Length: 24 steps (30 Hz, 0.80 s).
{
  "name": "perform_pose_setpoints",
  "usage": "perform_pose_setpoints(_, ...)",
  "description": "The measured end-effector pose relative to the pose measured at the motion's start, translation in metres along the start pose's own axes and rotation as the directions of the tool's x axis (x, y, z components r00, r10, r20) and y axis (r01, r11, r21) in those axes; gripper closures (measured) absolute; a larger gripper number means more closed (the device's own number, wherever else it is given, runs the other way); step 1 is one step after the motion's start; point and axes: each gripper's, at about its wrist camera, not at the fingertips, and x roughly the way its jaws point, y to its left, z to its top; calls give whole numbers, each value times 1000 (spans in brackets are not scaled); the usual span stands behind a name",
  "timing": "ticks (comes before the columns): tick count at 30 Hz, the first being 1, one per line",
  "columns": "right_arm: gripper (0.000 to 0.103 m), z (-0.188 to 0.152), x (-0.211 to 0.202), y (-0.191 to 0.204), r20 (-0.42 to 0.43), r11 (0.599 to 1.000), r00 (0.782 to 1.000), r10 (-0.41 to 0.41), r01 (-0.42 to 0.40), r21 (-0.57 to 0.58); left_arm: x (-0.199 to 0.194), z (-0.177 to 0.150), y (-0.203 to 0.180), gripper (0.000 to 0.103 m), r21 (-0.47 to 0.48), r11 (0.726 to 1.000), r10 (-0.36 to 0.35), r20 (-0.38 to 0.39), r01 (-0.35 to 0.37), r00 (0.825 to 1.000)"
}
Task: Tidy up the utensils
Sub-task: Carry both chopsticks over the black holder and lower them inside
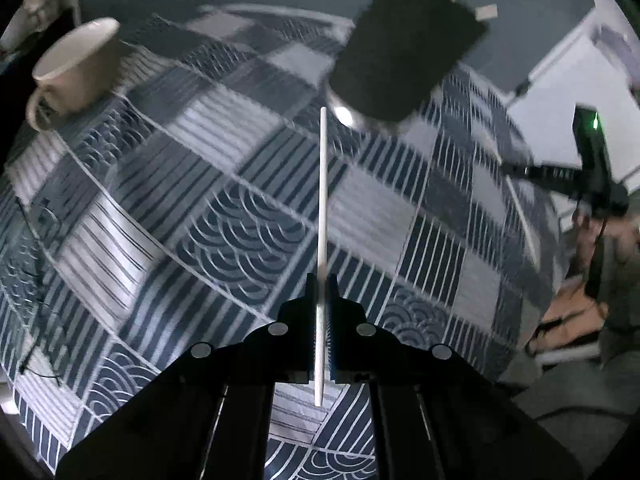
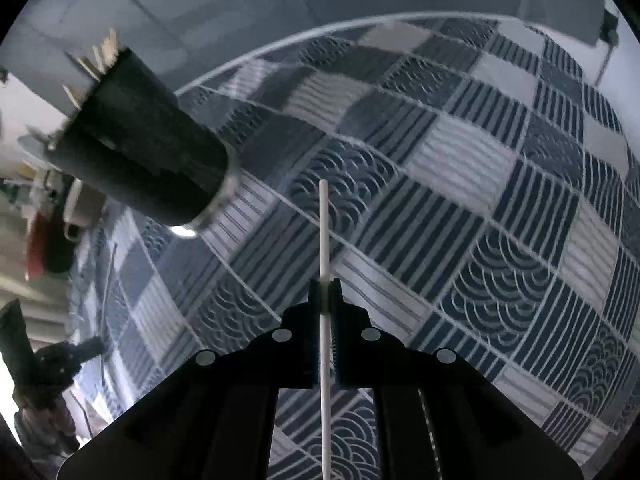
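The left gripper (image 1: 322, 280) has its jaws pressed together on one white chopstick (image 1: 322, 208), which runs straight out ahead between the fingers, its near end poking back behind the pads. The right gripper (image 2: 325, 286) pinches a second white chopstick (image 2: 324, 232) the same way, tip forward, a long tail reaching back toward the camera. That makes two chopsticks in the air, one per gripper, both above a patterned tablecloth (image 1: 224, 216) of navy and white squares — stripes, plain blocks and wave scales. One dark cylindrical holder (image 1: 404, 48) stands on the cloth, ahead and to the right of the left gripper and beyond its chopstick tip; in the right wrist view the same holder (image 2: 140, 148) lies ahead and to the left. Several pale utensil ends stick out of its top, too blurred to count. One cream cup (image 1: 76, 68) with a handle sits far ahead to the left of the left gripper, near the table's far edge. The cloth between each gripper and the holder lies bare. The table's rounded far edge curves just beyond the holder, and its right edge drops off to the right of the left gripper, where the other gripper's dark body shows beyond it.
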Motion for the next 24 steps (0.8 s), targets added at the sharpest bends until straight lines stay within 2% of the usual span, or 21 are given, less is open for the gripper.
perform_pose_setpoints(5, 98, 23, -22, 18, 61, 998, 997, 42, -39, -45, -34, 26, 5, 99, -40, 999, -15, 117, 20, 993)
perform_pose_setpoints(12, 98, 63, -50, 49, 159, 990, 981, 107, -90, -107, -68, 70, 3, 99, -25, 1000, -7, 250, 13, 968)
perform_pose_setpoints(15, 98, 77, -63, 61, 192, 986, 974, 120, -94, -136, -74, 90, -3, 99, 0, 1000, 14, 274, -15, 962)
perform_pose_setpoints(17, 98, 88, -73, 70, 218, 983, 968, 125, -91, -160, -76, 103, -8, 99, 15, 1000, 5, 283, -9, 959)
perform_pose_setpoints(20, 98, 101, -84, 79, 253, 979, 960, 119, -72, -190, -78, 121, -19, 99, 71, 997, 20, 306, -44, 952)
perform_pose_setpoints(24, 98, 117, -99, 93, 272, 967, 950, 153, -88, -239, -72, 142, -32, 99, 105, 993, 15, 310, -50, 951)
